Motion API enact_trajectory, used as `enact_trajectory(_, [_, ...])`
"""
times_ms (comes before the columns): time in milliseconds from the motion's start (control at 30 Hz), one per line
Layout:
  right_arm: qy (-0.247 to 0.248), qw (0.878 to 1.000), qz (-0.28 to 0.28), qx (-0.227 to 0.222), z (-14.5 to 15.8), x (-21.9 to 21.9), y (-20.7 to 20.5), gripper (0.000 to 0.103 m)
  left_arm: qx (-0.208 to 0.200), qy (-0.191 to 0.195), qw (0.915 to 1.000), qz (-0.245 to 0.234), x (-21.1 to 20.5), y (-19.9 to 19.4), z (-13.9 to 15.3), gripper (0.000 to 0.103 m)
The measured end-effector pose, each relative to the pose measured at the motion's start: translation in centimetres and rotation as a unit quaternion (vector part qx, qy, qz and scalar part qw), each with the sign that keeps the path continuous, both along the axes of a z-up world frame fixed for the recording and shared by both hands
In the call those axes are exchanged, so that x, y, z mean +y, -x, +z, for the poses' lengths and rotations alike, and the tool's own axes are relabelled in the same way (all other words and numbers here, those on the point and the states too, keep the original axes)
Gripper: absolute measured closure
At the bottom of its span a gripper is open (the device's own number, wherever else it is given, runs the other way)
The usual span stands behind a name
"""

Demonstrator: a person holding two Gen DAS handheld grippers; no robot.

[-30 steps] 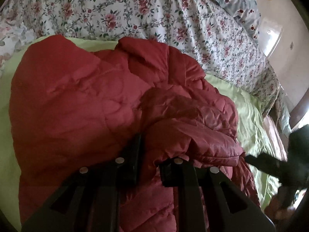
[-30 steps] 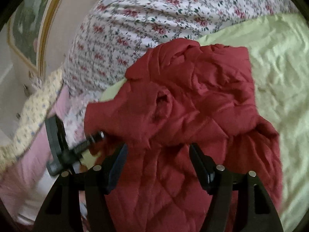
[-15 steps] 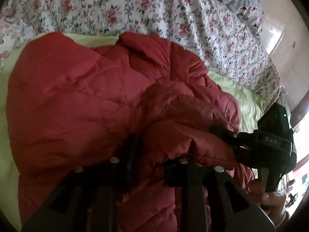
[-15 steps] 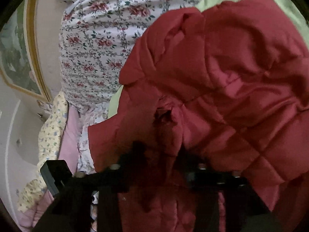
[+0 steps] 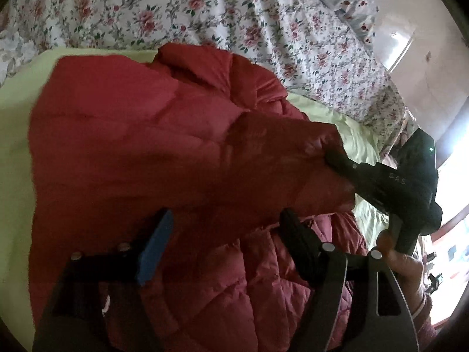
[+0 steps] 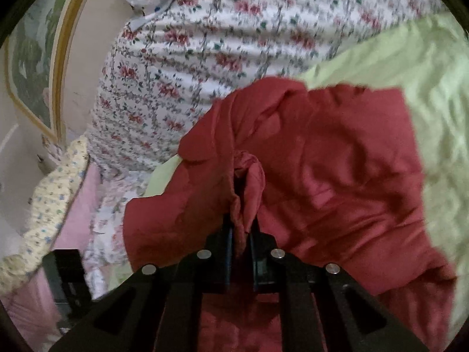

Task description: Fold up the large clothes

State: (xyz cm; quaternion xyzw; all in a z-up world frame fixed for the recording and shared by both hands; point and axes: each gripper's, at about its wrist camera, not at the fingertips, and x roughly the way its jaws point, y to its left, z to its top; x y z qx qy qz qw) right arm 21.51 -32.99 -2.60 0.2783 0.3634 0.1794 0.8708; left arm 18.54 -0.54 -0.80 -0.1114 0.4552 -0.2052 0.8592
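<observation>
Underneath, a bed with a floral cover (image 5: 205,14) carries a green sheet (image 6: 410,58), on which the red quilted jacket (image 5: 132,146) lies. Right tool (image 6: 241,234) is clamped on a jacket fold; left tool (image 5: 225,234) is opening, fabric between, untouched.
</observation>
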Motion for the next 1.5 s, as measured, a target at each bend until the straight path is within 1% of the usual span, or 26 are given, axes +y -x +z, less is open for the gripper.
enact_trajectory(67, [0.014,1.000,-0.007,-0.005,0.1,-0.9,0.3,0.094,-0.011,-0.006,0.9999,0.005,0.6,-0.2,0.6,0.028])
enact_trajectory(200, [0.060,0.998,-0.031,-0.015,0.2,-2.6,0.8,0.094,-0.032,-0.015,0.9989,0.032,2.4,-1.7,1.6,0.028])
enact_trajectory(267, [0.060,0.998,-0.035,-0.008,-0.3,-3.4,0.8,0.094,-0.043,-0.021,0.9975,0.052,3.5,-3.0,1.9,0.028])
enact_trajectory(333, [0.059,0.998,-0.038,0.001,-1.0,-3.8,0.5,0.094,-0.046,-0.029,0.9966,0.062,4.1,-4.3,1.7,0.028])
enact_trajectory(433, [0.074,0.997,-0.036,0.000,-1.5,-3.7,0.4,0.094,-0.040,-0.048,0.9954,0.073,4.7,-6.2,0.6,0.029])
enact_trajectory(500, [0.087,0.996,-0.037,-0.004,-1.7,-3.6,0.5,0.094,-0.028,-0.064,0.9950,0.071,4.5,-7.3,-0.6,0.035])
enact_trajectory(567, [0.090,0.995,-0.042,-0.002,-2.0,-3.9,0.6,0.094,-0.007,-0.082,0.9943,0.068,4.2,-8.2,-2.5,0.035])
enact_trajectory(600, [0.092,0.995,-0.048,0.000,-2.0,-4.1,0.5,0.093,0.000,-0.089,0.9938,0.066,4.1,-8.3,-3.3,0.035])
enact_trajectory(633, [0.100,0.993,-0.056,0.000,-1.8,-4.3,0.6,0.089,0.003,-0.097,0.9930,0.067,3.9,-8.4,-3.8,0.035])
enact_trajectory(667, [0.110,0.992,-0.063,-0.005,-1.4,-4.3,0.7,0.084,0.002,-0.104,0.9921,0.070,3.7,-8.4,-4.3,0.035])
enact_trajectory(700, [0.118,0.991,-0.069,-0.011,-1.0,-4.4,1.0,0.081,0.001,-0.108,0.9915,0.073,3.5,-8.2,-4.5,0.035])
enact_trajectory(800, [0.133,0.985,-0.089,-0.068,1.7,-4.3,3.0,0.081,-0.003,-0.115,0.9900,0.081,3.2,-8.0,-4.9,0.035])
enact_trajectory(833, [0.135,0.983,-0.086,-0.087,2.5,-4.0,3.5,0.081,-0.004,-0.119,0.9894,0.084,3.0,-7.9,-4.9,0.035])
enact_trajectory(867, [0.138,0.982,-0.071,-0.107,3.2,-3.3,4.0,0.080,-0.004,-0.123,0.9887,0.086,2.8,-7.9,-5.0,0.035])
enact_trajectory(933, [0.149,0.982,-0.034,-0.115,3.3,-1.6,4.0,0.072,-0.004,-0.129,0.9877,0.089,2.7,-8.0,-5.1,0.035])
enact_trajectory(1000, [0.164,0.981,-0.010,-0.101,2.3,0.0,3.2,0.072,-0.003,-0.135,0.9868,0.090,2.5,-8.2,-5.1,0.035])
enact_trajectory(1067, [0.173,0.982,0.012,-0.070,0.7,1.3,1.9,0.072,-0.002,-0.137,0.9863,0.091,2.5,-8.2,-5.1,0.035])
enact_trajectory(1133, [0.191,0.981,0.015,-0.042,-0.5,1.8,1.0,0.074,-0.003,-0.138,0.9861,0.092,2.5,-8.2,-5.0,0.035])
enact_trajectory(1233, [0.260,0.965,-0.005,0.006,-2.3,1.9,-0.5,0.074,-0.003,-0.138,0.9863,0.091,2.5,-7.9,-4.6,0.035])
enact_trajectory(1267, [0.270,0.963,-0.011,0.015,-2.7,1.5,-0.9,0.074,-0.005,-0.132,0.9870,0.091,2.6,-7.7,-4.1,0.035])
enact_trajectory(1300, [0.263,0.965,-0.009,0.021,-3.0,1.1,-1.1,0.074,-0.008,-0.128,0.9874,0.092,2.8,-7.4,-3.8,0.035])
enact_trajectory(1367, [0.238,0.970,-0.011,0.036,-3.5,0.3,-1.5,0.074,-0.028,-0.111,0.9889,0.095,3.2,-6.2,-2.7,0.035])
enact_trajectory(1400, [0.234,0.971,-0.012,0.038,-3.5,0.2,-1.5,0.075,-0.035,-0.108,0.9888,0.097,3.4,-5.8,-2.3,0.035])
enact_trajectory(1467, [0.235,0.971,-0.016,0.038,-3.6,0.2,-1.5,0.075,-0.039,-0.112,0.9870,0.108,3.8,-5.3,-2.2,0.035])
enact_trajectory(1500, [0.238,0.970,-0.017,0.038,-3.7,0.4,-1.5,0.075,-0.032,-0.118,0.9864,0.110,3.9,-5.4,-2.6,0.035])
